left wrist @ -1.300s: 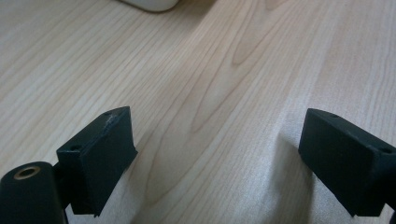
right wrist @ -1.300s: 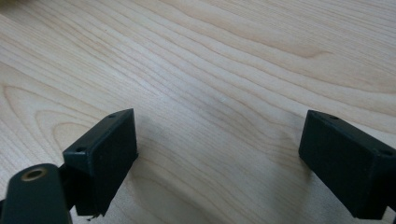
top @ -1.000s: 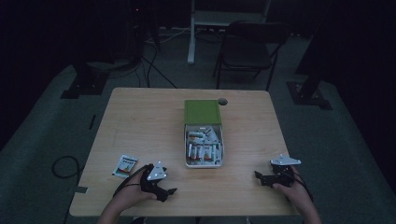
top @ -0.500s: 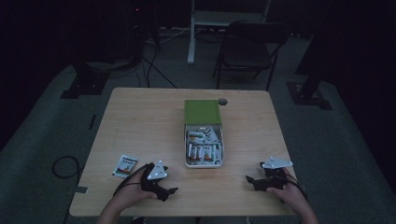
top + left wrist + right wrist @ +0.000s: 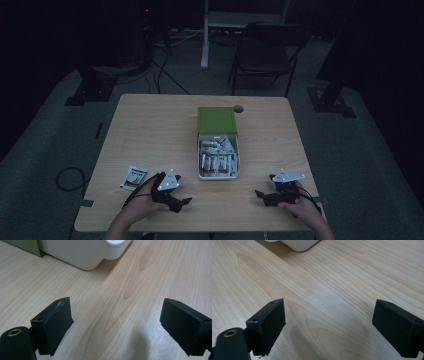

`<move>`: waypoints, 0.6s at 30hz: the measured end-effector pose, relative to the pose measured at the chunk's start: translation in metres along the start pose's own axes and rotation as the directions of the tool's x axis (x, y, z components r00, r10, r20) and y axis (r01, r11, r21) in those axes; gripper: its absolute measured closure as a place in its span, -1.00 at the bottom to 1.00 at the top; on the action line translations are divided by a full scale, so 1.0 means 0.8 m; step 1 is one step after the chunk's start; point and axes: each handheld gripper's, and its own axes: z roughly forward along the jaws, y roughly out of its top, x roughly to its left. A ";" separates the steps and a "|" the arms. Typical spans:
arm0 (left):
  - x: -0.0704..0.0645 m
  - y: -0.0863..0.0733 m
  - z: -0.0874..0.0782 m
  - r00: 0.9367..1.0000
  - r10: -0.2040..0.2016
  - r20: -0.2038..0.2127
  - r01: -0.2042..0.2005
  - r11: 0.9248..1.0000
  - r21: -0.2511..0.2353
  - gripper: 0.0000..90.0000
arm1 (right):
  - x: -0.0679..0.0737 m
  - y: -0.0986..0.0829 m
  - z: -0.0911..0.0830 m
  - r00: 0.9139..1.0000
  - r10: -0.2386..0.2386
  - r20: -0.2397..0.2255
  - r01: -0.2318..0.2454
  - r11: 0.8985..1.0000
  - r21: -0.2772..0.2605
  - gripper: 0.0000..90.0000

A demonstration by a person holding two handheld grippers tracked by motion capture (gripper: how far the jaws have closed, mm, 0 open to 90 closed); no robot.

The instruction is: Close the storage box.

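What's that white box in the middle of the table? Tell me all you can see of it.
The white box is a shallow, round-cornered tray, plastic by its look, lying flat at mid-table. Its green lid is slid back toward the far side, leaving it open. Inside lie small white-and-green packets, too small to identify. Neither gripper touches it.

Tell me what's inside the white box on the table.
The white box holds a jumble of small white and green items, possibly batteries, too small to identify. Its green lid lies over the far end, so whatever sits beneath it is hidden.
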 end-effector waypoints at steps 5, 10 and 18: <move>0.000 0.003 0.001 1.000 -0.014 -0.002 0.014 1.000 -0.027 -0.76 | 0.005 0.004 0.004 1.000 0.000 -0.014 0.000 1.000 -0.011 -0.76; 0.000 0.006 0.003 1.000 -0.020 -0.007 0.020 0.999 -0.047 -0.76 | 0.011 0.012 0.007 0.999 -0.002 -0.038 0.001 0.999 -0.036 -0.76; 0.003 0.013 0.004 0.998 -0.049 -0.036 0.046 0.994 -0.100 -0.74 | 0.019 0.022 0.011 0.999 -0.017 -0.040 0.013 0.997 -0.079 -0.76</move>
